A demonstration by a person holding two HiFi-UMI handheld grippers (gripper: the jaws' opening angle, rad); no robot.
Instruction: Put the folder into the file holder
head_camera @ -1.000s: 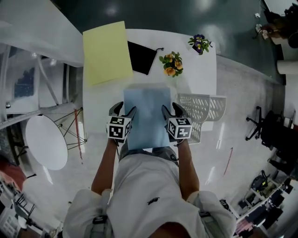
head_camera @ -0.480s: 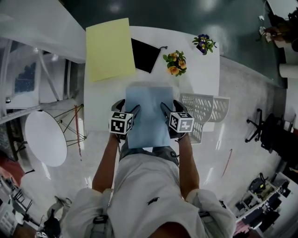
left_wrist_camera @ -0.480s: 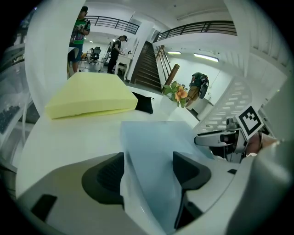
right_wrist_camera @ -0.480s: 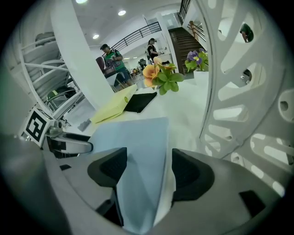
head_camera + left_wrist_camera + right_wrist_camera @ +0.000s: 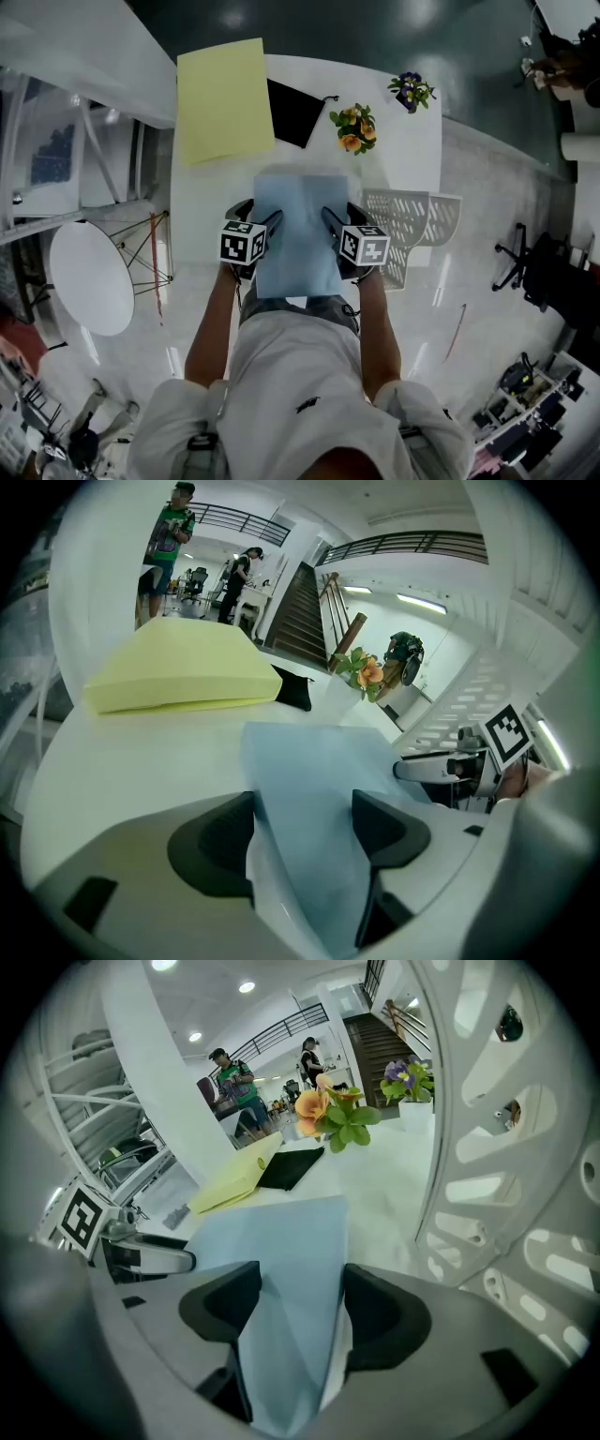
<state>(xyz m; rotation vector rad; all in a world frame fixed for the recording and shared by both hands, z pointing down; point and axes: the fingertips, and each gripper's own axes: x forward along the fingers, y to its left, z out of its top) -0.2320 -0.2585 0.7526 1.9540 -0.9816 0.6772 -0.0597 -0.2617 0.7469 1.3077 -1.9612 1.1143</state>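
Only overhead: folder point(image 5: 298, 230) past table point(image 5: 208, 211) edge.

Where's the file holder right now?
Head view: the white perforated plastic file holder sits at the white table's right edge, just right of the light blue folder, nearer the person than the orange flowers.
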